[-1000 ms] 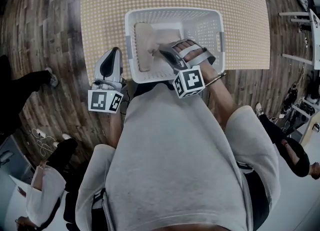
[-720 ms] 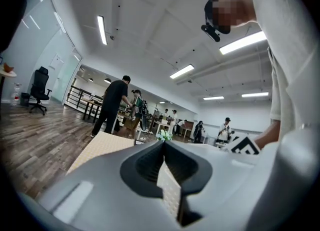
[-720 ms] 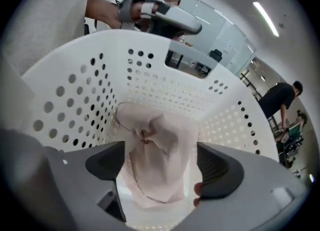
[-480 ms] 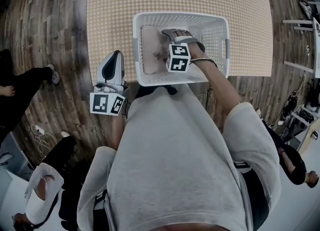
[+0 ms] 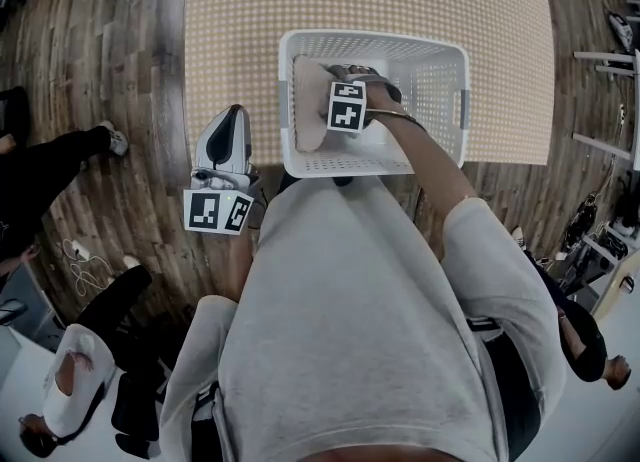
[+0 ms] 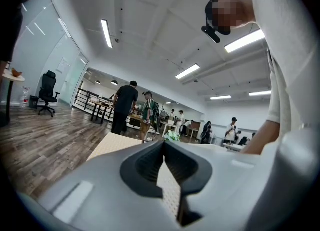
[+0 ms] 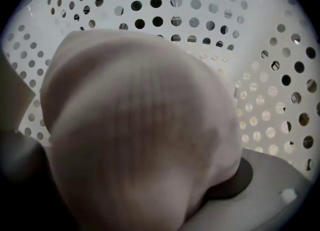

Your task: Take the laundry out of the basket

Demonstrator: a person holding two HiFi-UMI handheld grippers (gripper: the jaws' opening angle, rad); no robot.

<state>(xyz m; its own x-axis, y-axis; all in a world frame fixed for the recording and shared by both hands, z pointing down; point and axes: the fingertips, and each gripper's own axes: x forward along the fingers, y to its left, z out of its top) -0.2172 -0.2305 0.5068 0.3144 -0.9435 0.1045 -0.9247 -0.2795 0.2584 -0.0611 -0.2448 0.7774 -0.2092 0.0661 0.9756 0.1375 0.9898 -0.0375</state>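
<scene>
The right gripper (image 5: 348, 100) points down into the white perforated basket (image 5: 440, 60). Its jaws have just been opening and now stand wide. The pinkish-beige folded cloth (image 7: 135, 125) bulges up between them, close to the dark pad on one side, but it is not pinched.

I see two risks. If the jaws close on the top fold only, the cloth may unfold and slip out during the lift. If the tips go too deep, they may catch the basket floor under the cloth and drag the light basket.

The left gripper (image 5: 228, 135) has its jaws pressed together on nothing. It is outside the basket and does not steady it.
</scene>
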